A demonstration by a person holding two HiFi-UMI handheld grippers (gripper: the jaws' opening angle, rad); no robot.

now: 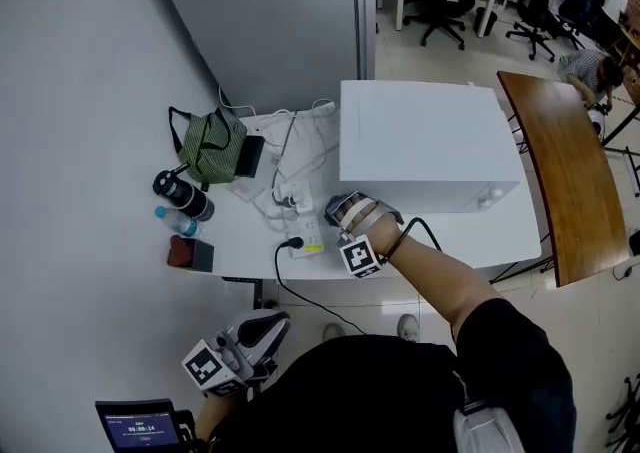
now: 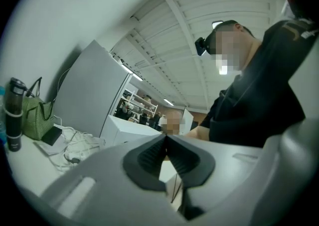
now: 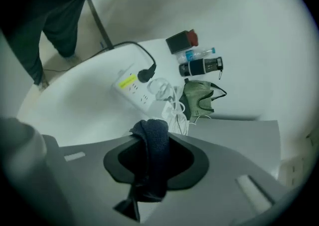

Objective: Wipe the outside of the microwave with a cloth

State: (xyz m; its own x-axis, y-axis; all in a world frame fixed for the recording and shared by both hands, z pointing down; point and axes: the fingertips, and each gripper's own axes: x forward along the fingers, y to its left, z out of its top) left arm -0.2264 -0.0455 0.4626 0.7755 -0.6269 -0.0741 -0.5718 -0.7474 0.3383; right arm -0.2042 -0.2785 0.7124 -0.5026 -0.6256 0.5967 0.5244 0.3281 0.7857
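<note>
Right tool (image 1: 347,209): jaws clamped on a dark cloth (image 3: 153,155), at the front left corner of the microwave (image 1: 420,141).
Left tool (image 2: 166,139): jaws together, empty, below the desk edge.
Desk (image 1: 235,236): carries microwave, power strip (image 1: 305,233).

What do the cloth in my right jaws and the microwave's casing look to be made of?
The cloth looks like dark navy fabric, perhaps terry or microfibre: a fine ribbed weave shows and it folds limply. The microwave has a smooth, white, matte casing with flat panels and crisp edges. It is probably painted sheet metal, though plastic can't be excluded.
</note>
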